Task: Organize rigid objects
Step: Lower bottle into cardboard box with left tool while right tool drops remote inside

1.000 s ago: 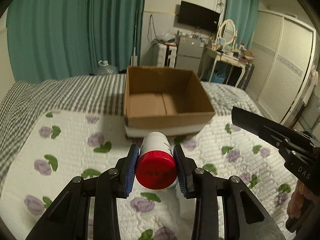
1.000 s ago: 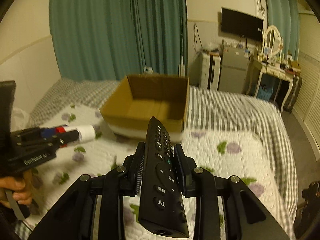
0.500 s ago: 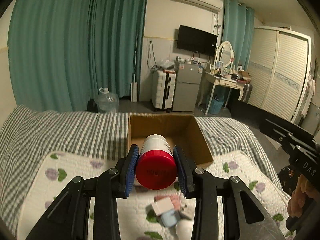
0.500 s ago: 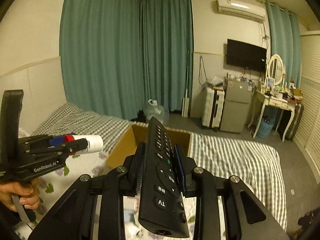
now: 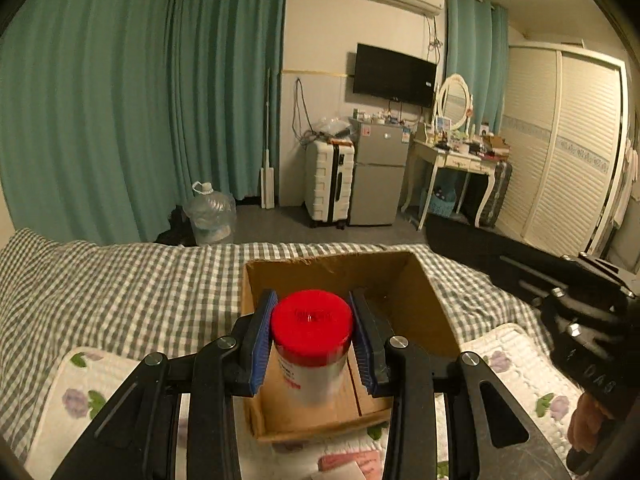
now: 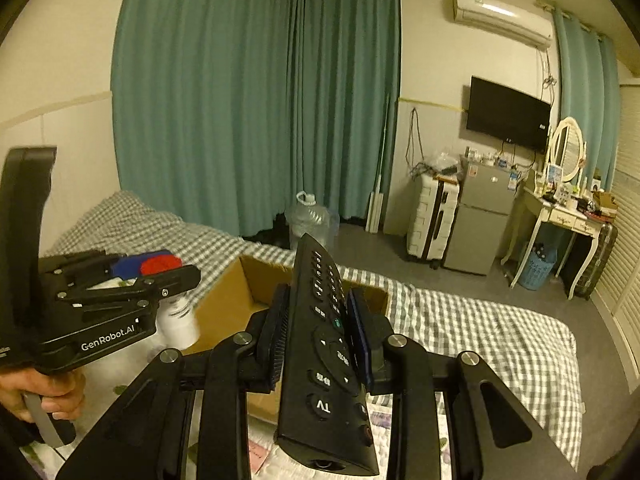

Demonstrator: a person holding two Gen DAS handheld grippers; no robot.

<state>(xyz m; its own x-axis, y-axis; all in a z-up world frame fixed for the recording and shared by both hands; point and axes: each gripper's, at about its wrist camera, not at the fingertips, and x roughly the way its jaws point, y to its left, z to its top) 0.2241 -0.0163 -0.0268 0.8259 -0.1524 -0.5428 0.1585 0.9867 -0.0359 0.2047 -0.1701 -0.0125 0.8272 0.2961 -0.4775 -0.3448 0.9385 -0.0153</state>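
Okay, left gripper (image 5: 312,336) clamps the jar (image 5: 311,342) over the box (image 5: 416,292), right gripper (image 6: 320,340) clamps the remote (image 6: 328,356) near its edge, so I'd lower both well inside before letting go, jar first.

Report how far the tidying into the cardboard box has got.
Done: nothing shows inside the cardboard box yet; the part of its floor that shows is bare. In hand: the left gripper is shut on a red-capped bottle above the box, and the right gripper is shut on a black remote near it. Left: releasing both, then the small items on the quilt at the near edge.
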